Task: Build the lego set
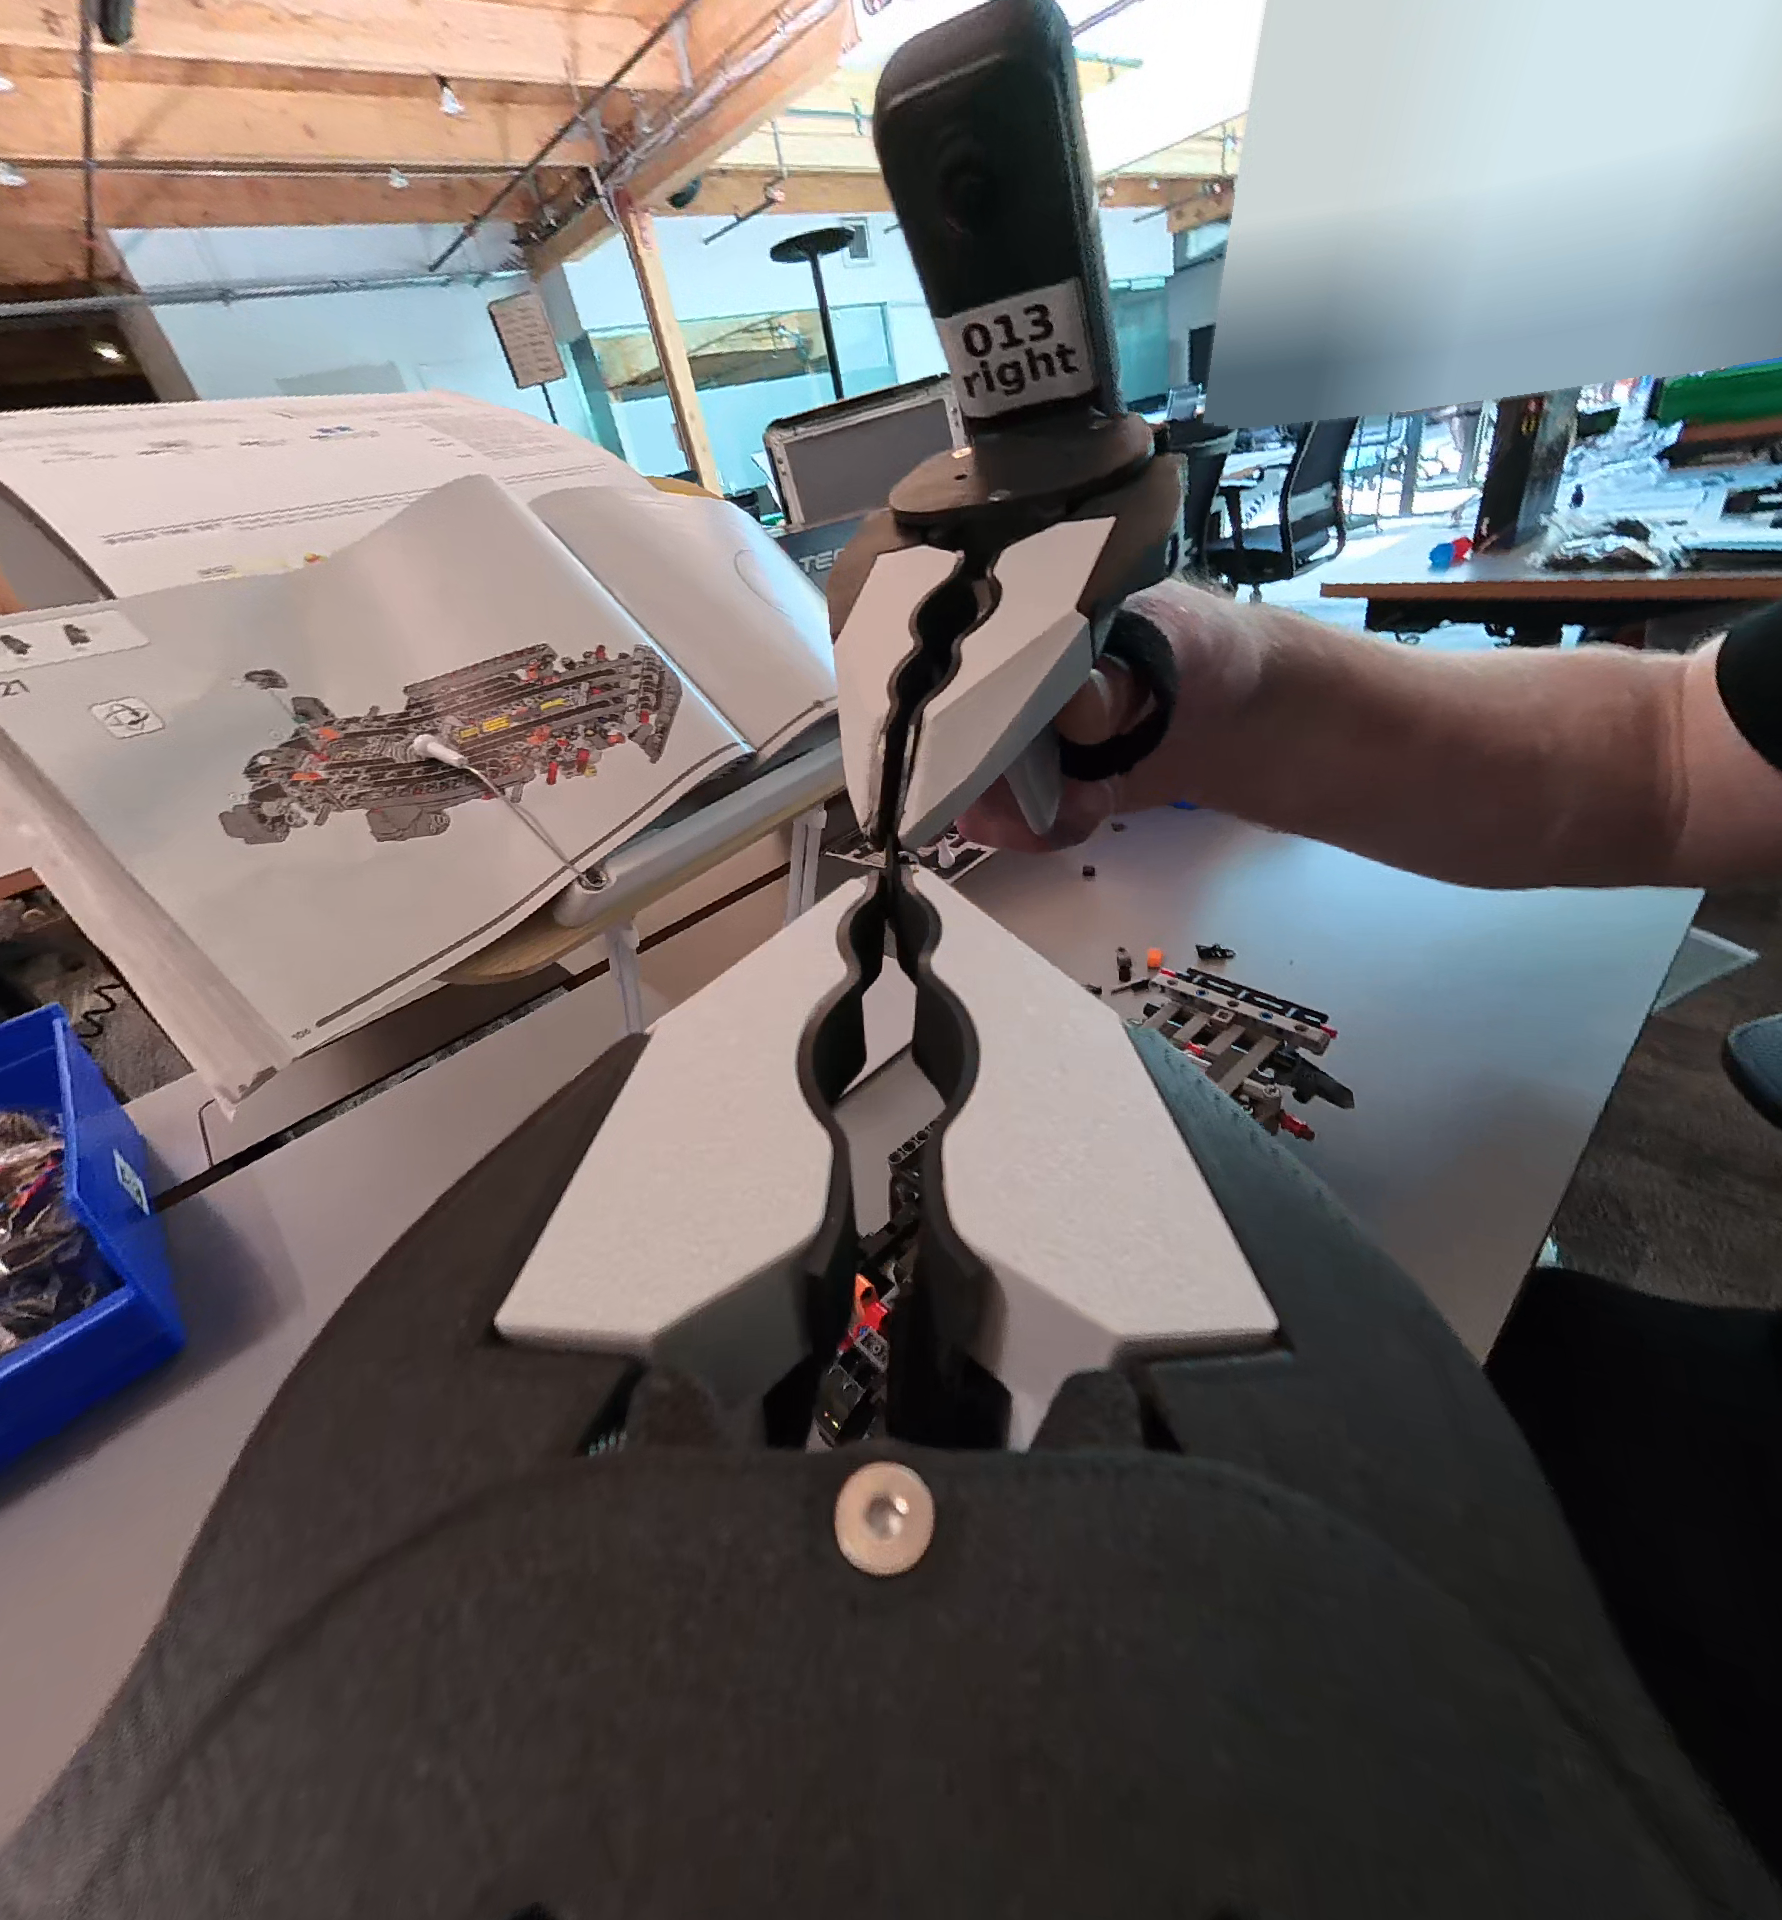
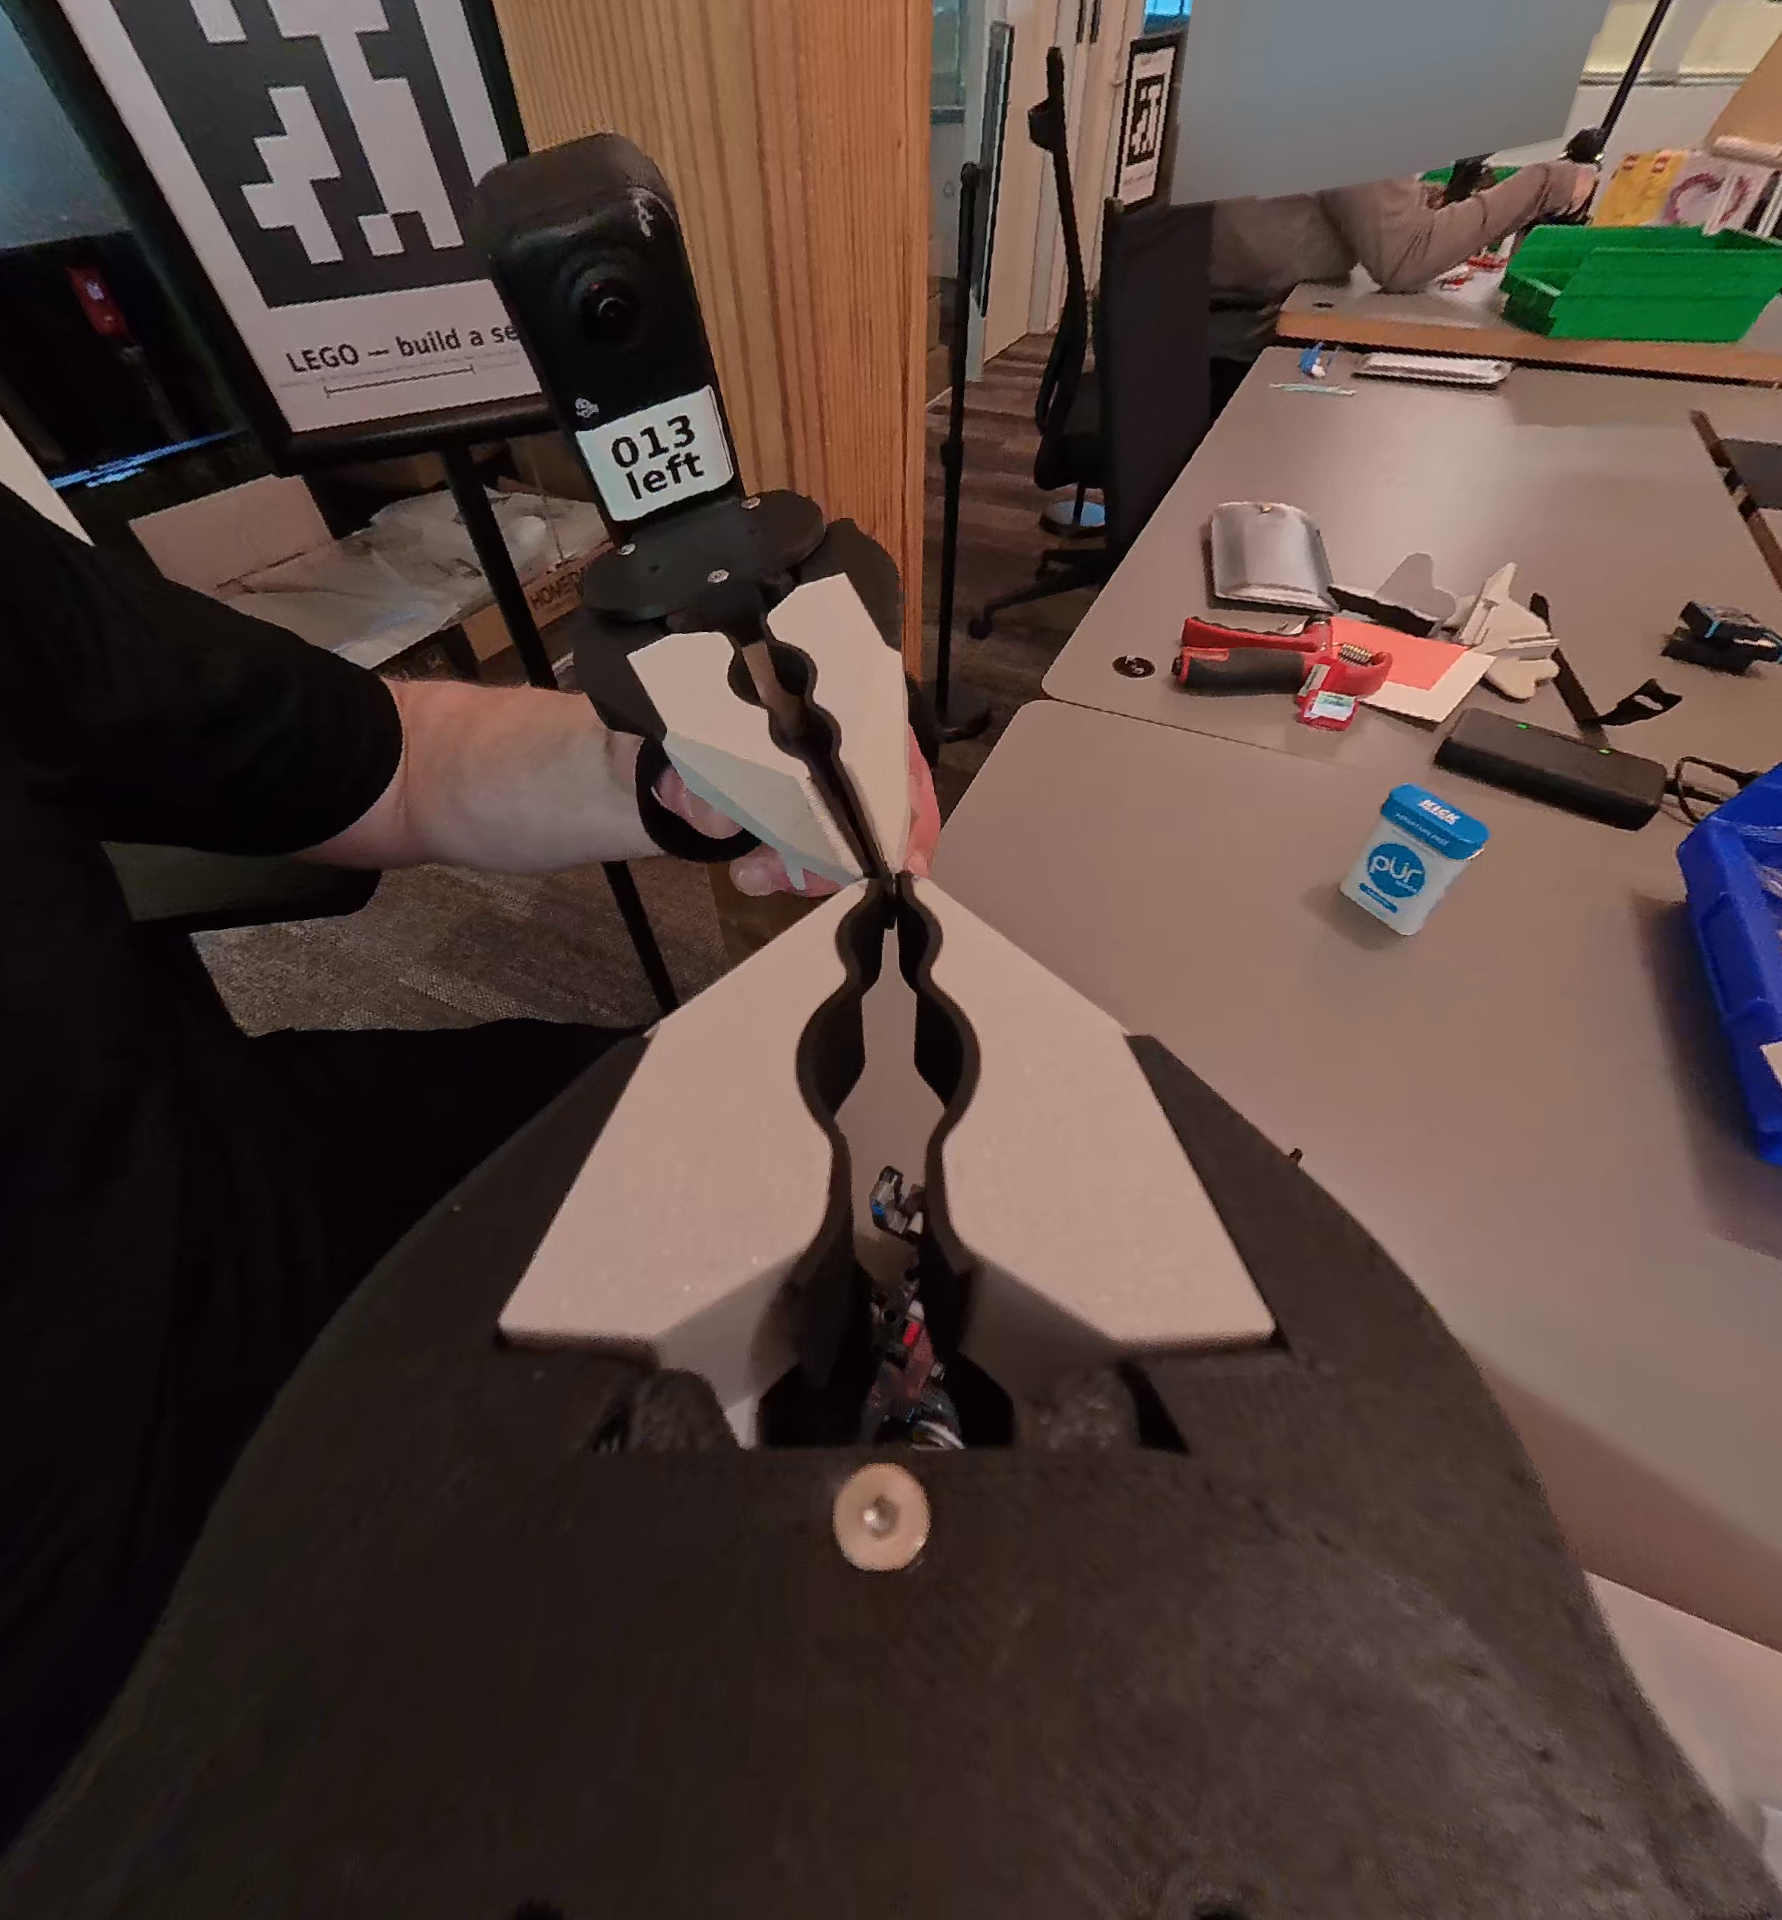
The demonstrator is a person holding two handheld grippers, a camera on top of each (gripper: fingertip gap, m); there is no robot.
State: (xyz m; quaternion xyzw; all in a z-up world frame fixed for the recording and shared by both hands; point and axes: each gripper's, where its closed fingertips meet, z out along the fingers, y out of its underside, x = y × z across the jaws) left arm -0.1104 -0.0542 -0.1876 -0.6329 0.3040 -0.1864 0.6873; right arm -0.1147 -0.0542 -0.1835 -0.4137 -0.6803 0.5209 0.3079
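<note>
1. Two hand-held grippers with grey wedge fingers and black bodies meet tip to tip above a grey table [image 1: 1469, 997]: my left gripper [image 1: 889, 883] points forward, and my right gripper [image 1: 892, 831] faces it from the other side.
2. My left gripper's fingers are drawn together, touching at the tips, with only a wavy slit between them further back. I cannot tell whether a small piece is pinched there.
3. My right gripper [image 2: 892, 894] is likewise closed to a narrow slit, its tips just touching the tips of the left gripper [image 2: 882, 868] in the right wrist view. Whether anything sits between them is too small to see.
4. My right hand [image 1: 1126, 707] wraps the right gripper's handle; my left hand [image 2: 762, 821] holds the other.
5. One partly built black and grey lego frame with red and blue pins [image 1: 1245, 1044] lies on the table, to the right of the meeting tips and below them.
6. Several tiny loose lego pieces [image 1: 1147, 956] are scattered just beside that frame.
7. One open white instruction booklet [image 1: 367, 727] rests tilted on a stand at the left.
8. One blue plastic bin of bagged parts [image 1: 45, 1247] sits at the table's left edge.
9. One small blue and white round container [image 2: 1412, 857] stands on the table in the right wrist view.
</note>
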